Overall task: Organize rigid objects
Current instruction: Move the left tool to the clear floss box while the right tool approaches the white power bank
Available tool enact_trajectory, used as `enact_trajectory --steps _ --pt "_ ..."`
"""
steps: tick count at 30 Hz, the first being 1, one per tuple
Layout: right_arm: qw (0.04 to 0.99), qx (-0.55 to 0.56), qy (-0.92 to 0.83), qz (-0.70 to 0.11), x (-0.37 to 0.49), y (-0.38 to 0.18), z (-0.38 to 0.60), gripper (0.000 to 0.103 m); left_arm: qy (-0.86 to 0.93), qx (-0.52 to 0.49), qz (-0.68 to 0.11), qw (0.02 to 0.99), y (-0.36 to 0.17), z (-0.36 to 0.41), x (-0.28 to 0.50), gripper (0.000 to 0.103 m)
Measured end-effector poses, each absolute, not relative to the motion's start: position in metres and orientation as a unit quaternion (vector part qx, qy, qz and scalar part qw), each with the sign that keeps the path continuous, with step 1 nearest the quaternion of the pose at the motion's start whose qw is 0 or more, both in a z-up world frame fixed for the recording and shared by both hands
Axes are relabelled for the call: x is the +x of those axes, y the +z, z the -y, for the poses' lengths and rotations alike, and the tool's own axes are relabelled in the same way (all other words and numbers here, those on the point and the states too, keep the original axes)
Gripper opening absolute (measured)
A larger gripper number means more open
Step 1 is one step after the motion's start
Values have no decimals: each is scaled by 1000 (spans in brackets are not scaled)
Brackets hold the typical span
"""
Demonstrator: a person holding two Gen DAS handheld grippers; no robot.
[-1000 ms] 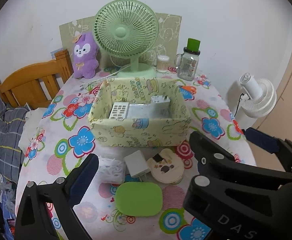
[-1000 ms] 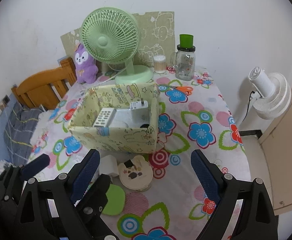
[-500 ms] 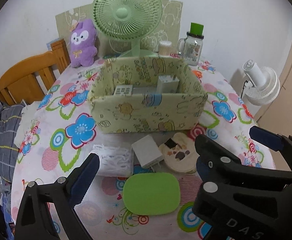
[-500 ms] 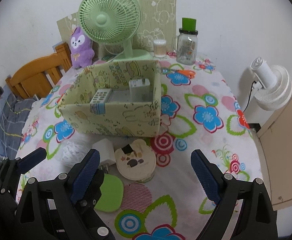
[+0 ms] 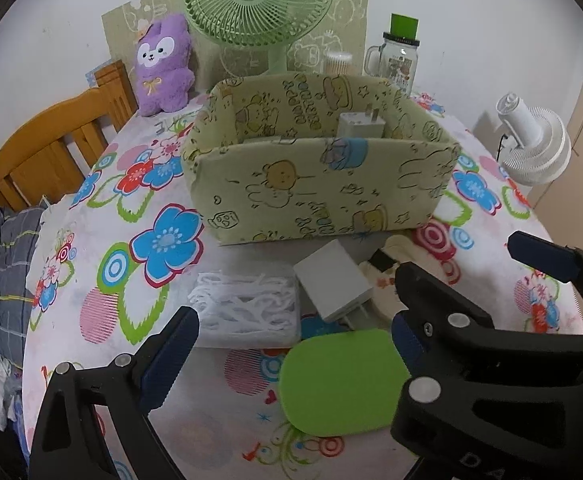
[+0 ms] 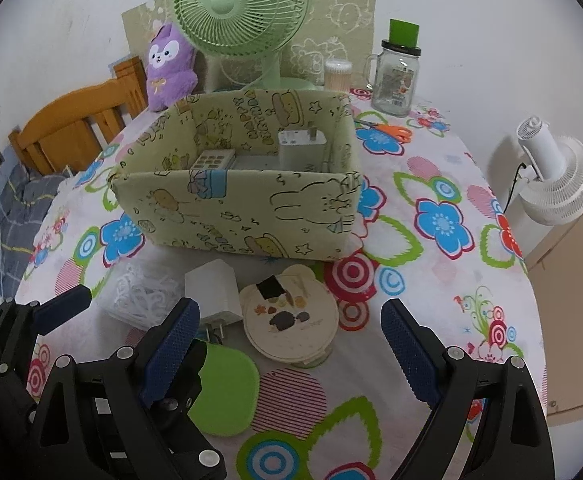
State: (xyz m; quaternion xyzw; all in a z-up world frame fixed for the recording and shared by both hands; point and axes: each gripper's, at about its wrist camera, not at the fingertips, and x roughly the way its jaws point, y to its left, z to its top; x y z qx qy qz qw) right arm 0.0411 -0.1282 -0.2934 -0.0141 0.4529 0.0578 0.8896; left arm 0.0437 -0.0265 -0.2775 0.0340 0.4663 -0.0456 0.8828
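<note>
Both the left gripper (image 5: 291, 344) and right gripper (image 6: 291, 332) hold their fingers apart, empty, low in frame above the green pad (image 5: 341, 380) and round tin (image 6: 289, 322) on the tabletop (image 6: 431, 280).

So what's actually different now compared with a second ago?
Both grippers, the left gripper and right gripper, have come down closer to the items in front of the fabric box. Both stay open and empty. Green case, white charger and round tin haven't moved.

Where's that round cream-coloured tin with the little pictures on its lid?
In the right wrist view the round tin sits on the flowered tablecloth just in front of the yellow fabric box, with the white charger on its left.
</note>
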Motion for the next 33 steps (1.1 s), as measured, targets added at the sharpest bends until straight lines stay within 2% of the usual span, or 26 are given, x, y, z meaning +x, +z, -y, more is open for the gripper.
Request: enact_trajectory --steps 13,28,33 --pt "882 -6 47 -469 53 -309 104 94 -49 52 -477 876 -294 7 60 96" --pt "869 4 26 -493 72 -326 91 94 -40 21 -503 863 -315 -15 85 96" --pt "864 2 21 -504 76 -332 89 94 -55 18 -516 855 -322 -16 90 89"
